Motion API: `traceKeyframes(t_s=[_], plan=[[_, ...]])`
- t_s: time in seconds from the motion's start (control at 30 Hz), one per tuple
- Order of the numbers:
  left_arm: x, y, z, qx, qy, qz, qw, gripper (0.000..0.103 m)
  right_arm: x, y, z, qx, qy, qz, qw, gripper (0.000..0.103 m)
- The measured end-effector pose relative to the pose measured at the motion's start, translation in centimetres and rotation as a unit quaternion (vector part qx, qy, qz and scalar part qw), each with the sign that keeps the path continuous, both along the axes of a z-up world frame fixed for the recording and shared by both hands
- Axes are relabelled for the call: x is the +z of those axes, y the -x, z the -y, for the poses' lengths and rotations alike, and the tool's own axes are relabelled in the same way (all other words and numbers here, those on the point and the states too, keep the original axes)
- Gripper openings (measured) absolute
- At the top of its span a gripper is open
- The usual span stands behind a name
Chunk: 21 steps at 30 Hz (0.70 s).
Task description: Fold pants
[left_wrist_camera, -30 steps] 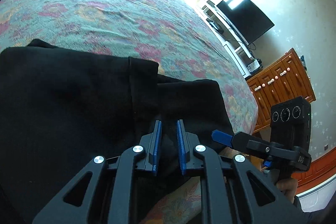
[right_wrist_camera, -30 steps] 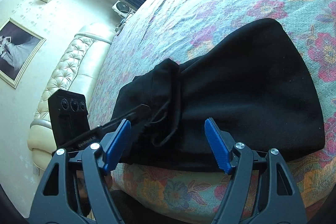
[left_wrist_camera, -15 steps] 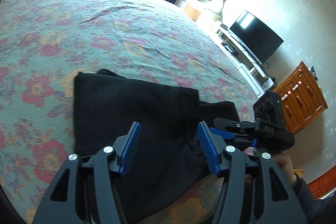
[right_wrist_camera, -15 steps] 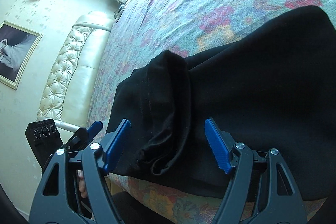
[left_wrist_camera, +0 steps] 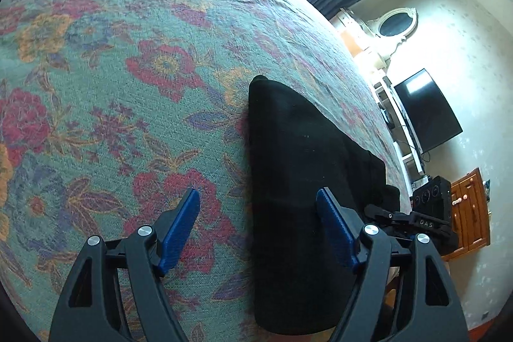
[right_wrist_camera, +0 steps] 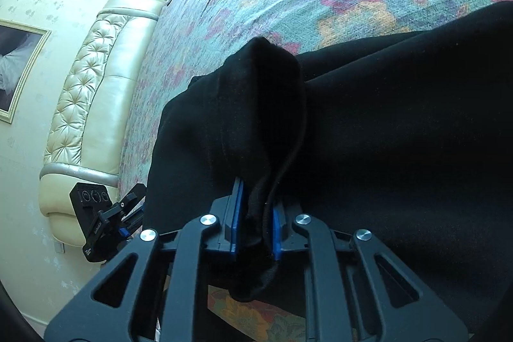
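Observation:
The black pants [left_wrist_camera: 298, 156] lie folded into a thick pad near the front edge of the floral bed cover [left_wrist_camera: 128, 85]. My left gripper [left_wrist_camera: 258, 194] hovers over their left edge, jaws opening wide; the cloth's edge lies below the gap and neither pad touches it. In the right wrist view, the pants [right_wrist_camera: 400, 133] fill the right half. A bunched fold of them stands up between the blue pads of my right gripper [right_wrist_camera: 256, 204], whose jaws are closing and pinch that fold. The right gripper [left_wrist_camera: 426, 213] also shows at the pants' far end in the left view.
A padded cream headboard [right_wrist_camera: 96, 85] ends the bed at the left. A black television [left_wrist_camera: 426, 114] and a wooden cabinet [left_wrist_camera: 471, 210] stand by the wall past the bed's right side. The bed's front edge runs just under both grippers.
My left gripper let go of the pants, opened and swung left to their left edge. My right gripper moved in and closed on the raised fold.

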<state>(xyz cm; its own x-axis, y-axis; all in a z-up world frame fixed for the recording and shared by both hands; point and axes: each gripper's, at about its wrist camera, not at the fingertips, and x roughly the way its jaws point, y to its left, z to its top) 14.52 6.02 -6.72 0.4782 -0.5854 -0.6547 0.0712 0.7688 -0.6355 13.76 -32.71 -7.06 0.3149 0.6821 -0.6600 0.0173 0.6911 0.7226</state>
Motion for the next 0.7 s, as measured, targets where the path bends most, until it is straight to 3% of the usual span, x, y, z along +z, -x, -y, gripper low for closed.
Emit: traceKeyframes(t_s=[0.33,0.7], plan=[[1.0,0.2,2.0,-0.035,0.019,0.007,0.9992,0.075,6.6,1.5,2.4,0.012,0.010,0.092,0.996,0.010],[1.7,-0.4,8.3,-0.087,0.015,0.008,0.9961,0.075,7.1,3.1,11.0,-0.048,0.062,0.091,0.993,0.009]])
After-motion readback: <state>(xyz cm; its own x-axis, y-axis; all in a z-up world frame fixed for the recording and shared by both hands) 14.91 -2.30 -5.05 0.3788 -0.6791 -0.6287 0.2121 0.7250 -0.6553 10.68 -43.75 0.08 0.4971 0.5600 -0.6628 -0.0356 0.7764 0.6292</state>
